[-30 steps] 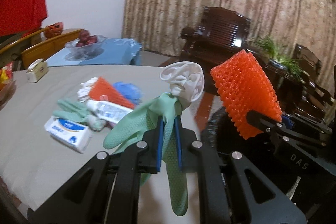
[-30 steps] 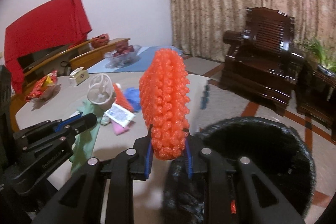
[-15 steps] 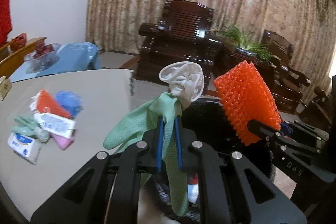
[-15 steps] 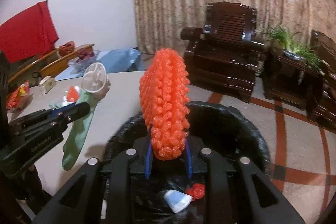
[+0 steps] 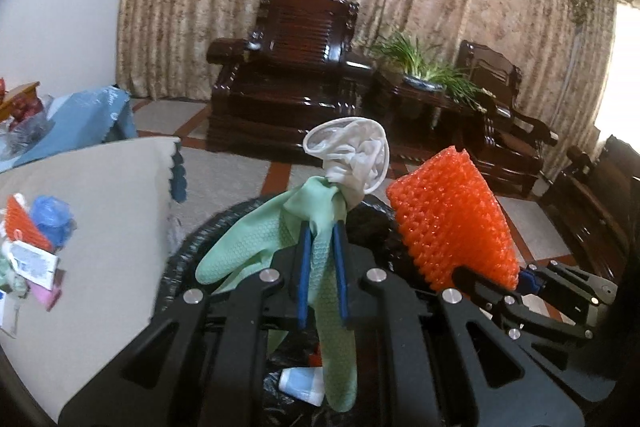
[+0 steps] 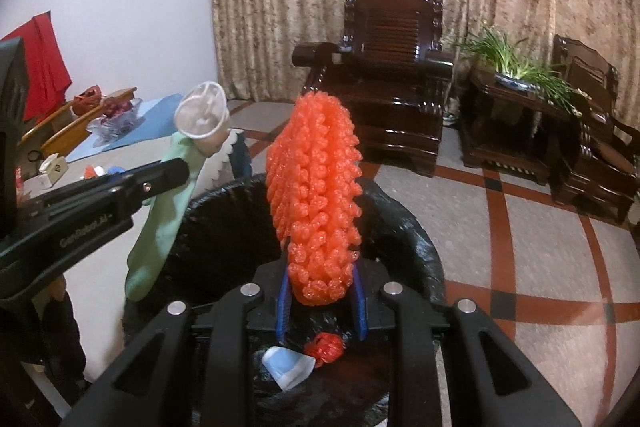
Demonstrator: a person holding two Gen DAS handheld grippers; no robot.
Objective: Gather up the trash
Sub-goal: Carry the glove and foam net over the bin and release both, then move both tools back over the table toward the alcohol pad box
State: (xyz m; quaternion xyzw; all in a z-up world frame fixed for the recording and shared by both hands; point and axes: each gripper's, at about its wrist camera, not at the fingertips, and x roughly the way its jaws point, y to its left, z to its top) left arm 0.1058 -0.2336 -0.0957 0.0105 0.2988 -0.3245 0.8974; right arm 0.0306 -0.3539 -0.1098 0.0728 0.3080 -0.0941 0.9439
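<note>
Left wrist: hand-held gripper (image 5: 320, 267) clamping glove (image 5: 256, 243).

Bin (image 6: 416, 239): on the floor, just beside the table's (image 5: 100, 227) edge
In the bin: small packet (image 6: 288, 367) with crumpled net ball (image 6: 325, 343) just right of it
Over the bin: rubber glove (image 5: 320, 267) left, foam net sleeve (image 5: 452, 219) right
Table's left edge: trash pile (image 5: 32, 251)
Behind the bin: armchair (image 6: 384, 75), then plant stand (image 6: 520, 107) to its right
</note>
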